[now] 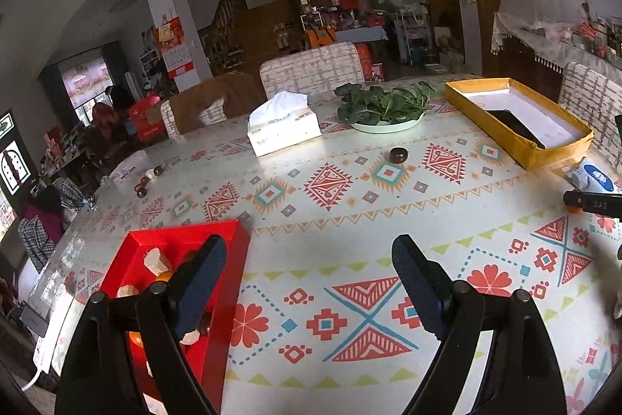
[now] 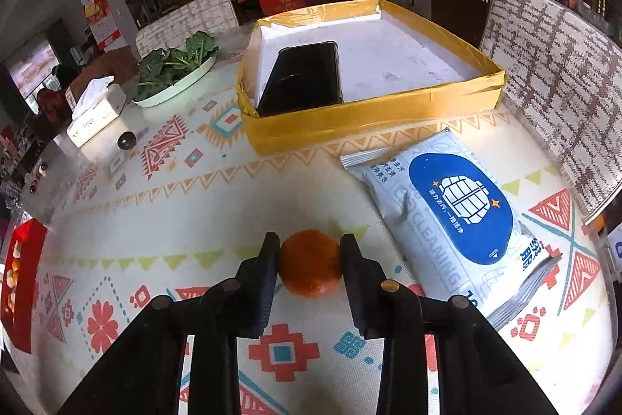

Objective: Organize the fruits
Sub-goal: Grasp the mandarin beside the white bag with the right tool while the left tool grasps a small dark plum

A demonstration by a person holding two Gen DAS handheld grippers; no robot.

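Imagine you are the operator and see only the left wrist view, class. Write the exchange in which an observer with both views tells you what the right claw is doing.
Operator: I see only a dark tip at my right edge. Is the right claw holding anything?
Observer: Yes, its fingers are closed on an orange.
Operator: Is the orange near the yellow box?
Observer: It is on the near side of it, apart, with a wipes pack to its right.
Operator: I see a dark strip in that box. What is it?
Observer: A black tray lying in the box's left part.
Operator: Does that view show the red box?
Observer: Yes, at its far left edge, well away from the orange.
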